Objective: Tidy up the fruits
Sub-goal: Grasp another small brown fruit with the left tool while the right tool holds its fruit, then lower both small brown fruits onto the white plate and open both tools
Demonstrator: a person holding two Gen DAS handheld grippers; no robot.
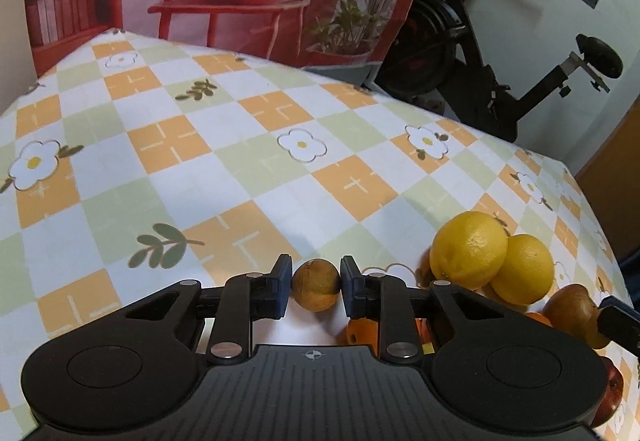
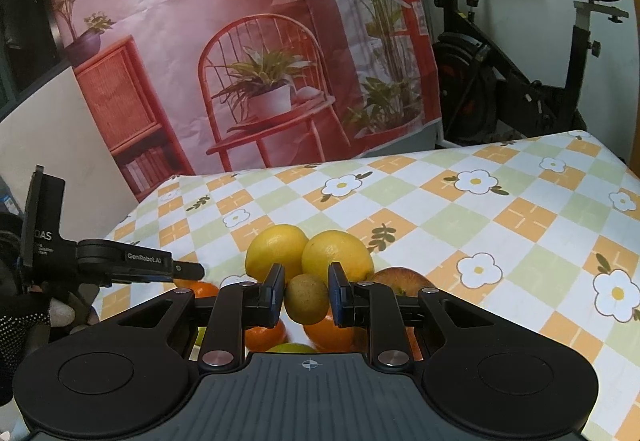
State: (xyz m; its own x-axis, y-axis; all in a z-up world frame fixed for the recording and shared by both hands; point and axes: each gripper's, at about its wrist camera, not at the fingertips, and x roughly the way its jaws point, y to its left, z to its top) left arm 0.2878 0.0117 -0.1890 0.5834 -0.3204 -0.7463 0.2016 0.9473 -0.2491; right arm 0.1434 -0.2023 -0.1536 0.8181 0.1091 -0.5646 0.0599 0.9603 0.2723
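My left gripper [image 1: 316,287] was clamped on a small brownish fruit [image 1: 316,284], held over the checked tablecloth [image 1: 256,161] with the two lemons [image 1: 468,249] at 3 o'clock. My right gripper [image 2: 307,295] pinched a kiwi-like fruit [image 2: 308,299] above the pile, oranges [image 2: 328,333] beneath. Judged best: keep both grips firm, carry clear before lowering, avoid nudging the lemons.

Checked floral tablecloth [image 1: 224,145], red printed backdrop [image 2: 224,25] behind, black exercise bike [image 2: 520,73] against white wall
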